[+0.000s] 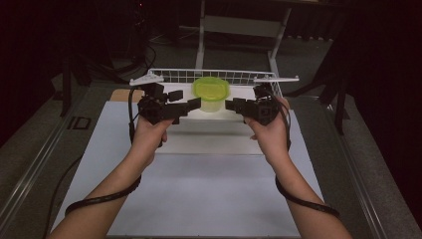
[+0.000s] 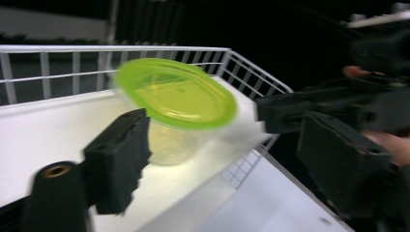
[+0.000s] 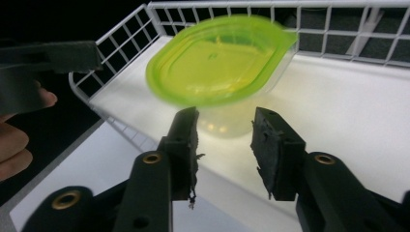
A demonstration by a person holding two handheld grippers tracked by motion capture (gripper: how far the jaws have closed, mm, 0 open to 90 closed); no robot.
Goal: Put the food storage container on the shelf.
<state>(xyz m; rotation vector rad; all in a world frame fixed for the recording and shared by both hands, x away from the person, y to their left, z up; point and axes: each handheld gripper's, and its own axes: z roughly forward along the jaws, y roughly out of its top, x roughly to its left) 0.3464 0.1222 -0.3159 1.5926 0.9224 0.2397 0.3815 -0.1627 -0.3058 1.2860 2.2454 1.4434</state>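
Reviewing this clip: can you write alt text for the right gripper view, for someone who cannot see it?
The right gripper's two black jaws stand open just before a clear plastic tub topped by a lime-green lid, sitting in a white wire-sided tray. The left gripper and fingers show at left.

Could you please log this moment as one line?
container with green lid: in wire basket | left gripper: open, beside container | right gripper: open, opposite side | contact: cannot tell
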